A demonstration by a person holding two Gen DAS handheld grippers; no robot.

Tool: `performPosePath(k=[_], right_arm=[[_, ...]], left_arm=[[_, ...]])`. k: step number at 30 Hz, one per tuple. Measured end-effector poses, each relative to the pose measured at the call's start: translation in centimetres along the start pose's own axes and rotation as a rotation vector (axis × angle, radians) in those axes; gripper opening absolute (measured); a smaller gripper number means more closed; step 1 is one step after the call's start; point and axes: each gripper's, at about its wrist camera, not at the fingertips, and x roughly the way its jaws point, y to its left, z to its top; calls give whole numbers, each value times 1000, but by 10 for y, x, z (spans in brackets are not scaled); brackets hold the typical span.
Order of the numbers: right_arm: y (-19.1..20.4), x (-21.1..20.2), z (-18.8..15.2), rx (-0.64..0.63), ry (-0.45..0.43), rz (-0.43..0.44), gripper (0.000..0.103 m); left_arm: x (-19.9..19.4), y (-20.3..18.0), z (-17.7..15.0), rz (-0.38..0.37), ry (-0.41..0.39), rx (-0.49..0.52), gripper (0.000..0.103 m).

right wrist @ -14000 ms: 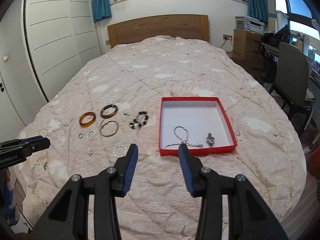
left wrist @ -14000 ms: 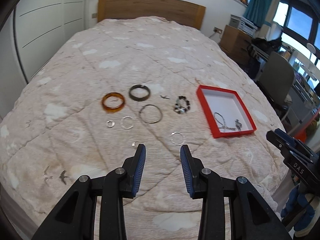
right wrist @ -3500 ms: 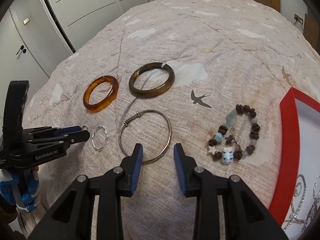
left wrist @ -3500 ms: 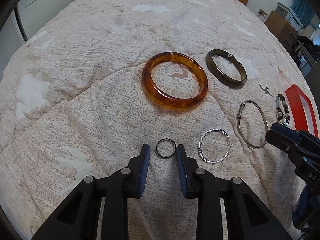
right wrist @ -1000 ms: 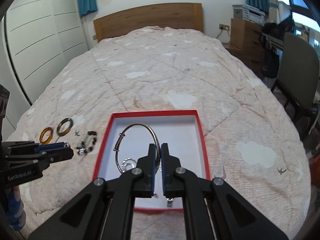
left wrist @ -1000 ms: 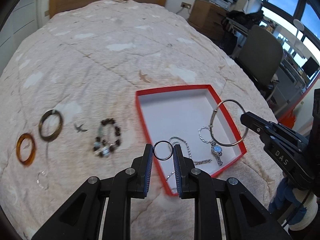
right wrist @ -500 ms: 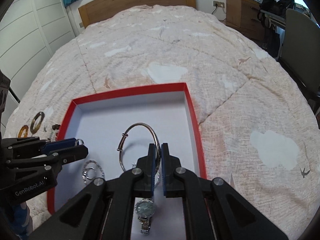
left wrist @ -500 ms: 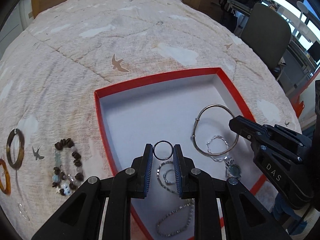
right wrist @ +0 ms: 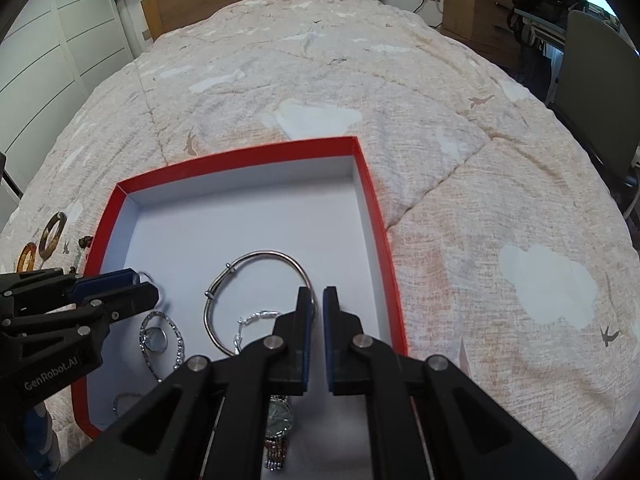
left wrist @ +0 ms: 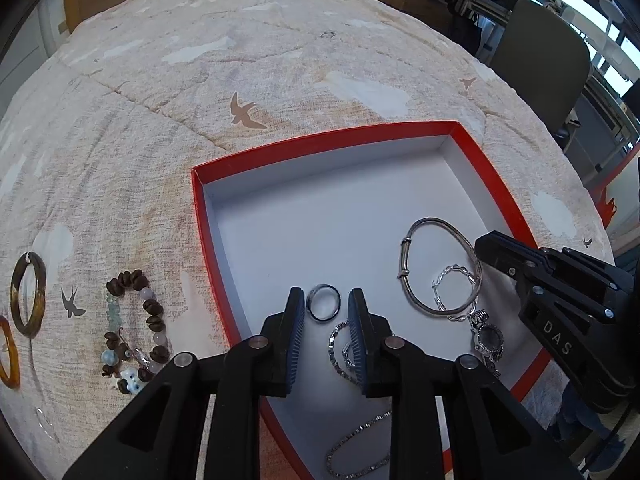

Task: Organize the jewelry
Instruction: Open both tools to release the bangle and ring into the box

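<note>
A red box (left wrist: 195, 196) with a white floor lies on the bed. My left gripper (left wrist: 323, 305) is open over the box's near left part. A small dark ring (left wrist: 323, 303) lies between its fingers, free of both pads. My right gripper (right wrist: 318, 300) is slightly open and empty over the box; the silver bangle (right wrist: 256, 258) lies on the floor just in front of it. The bangle (left wrist: 436, 224), a twisted silver hoop (left wrist: 454, 270), a watch (left wrist: 489, 336) and a chain (left wrist: 340, 340) are in the box.
On the quilt left of the box lie a bead bracelet (left wrist: 132, 332), a dark bangle (left wrist: 28, 294) and an amber bangle (left wrist: 7, 354). A grey chair (left wrist: 540, 64) and a desk stand to the right of the bed. The box (right wrist: 120, 192) also shows in the right wrist view.
Both grippers have lowered into the box and opened. The left let go of the small ring; the right let go of the silver bangle, which now lies flat.
</note>
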Motion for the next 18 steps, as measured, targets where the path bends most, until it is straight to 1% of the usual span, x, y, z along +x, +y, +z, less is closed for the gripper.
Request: performPosePath(k=[1, 2, 6, 8, 10, 17, 18], right_arm=[[0, -4, 0, 1, -7, 0, 6], [-1, -8, 1, 3, -15, 1, 6], [-1, -29, 4, 12, -47, -4, 6], [0, -40, 4, 17, -61, -7, 6], [1, -53, 4, 23, -76, -7, 6], [13, -98, -3, 28, -125, -14, 7], [14, -104, -5, 29, -130, -15, 9]], left_arm=[[-3, 0, -1, 0, -3, -1, 31], [-6, 1, -1, 0, -8, -2, 32], [-25, 0, -4, -5, -35, 1, 34], [-37, -3, -6, -10, -53, 5, 37], [-51, -6, -9, -2, -77, 15, 42], [-105, -11, -27, 24, -149, 25, 52], [-113, -11, -30, 27, -158, 24, 53]])
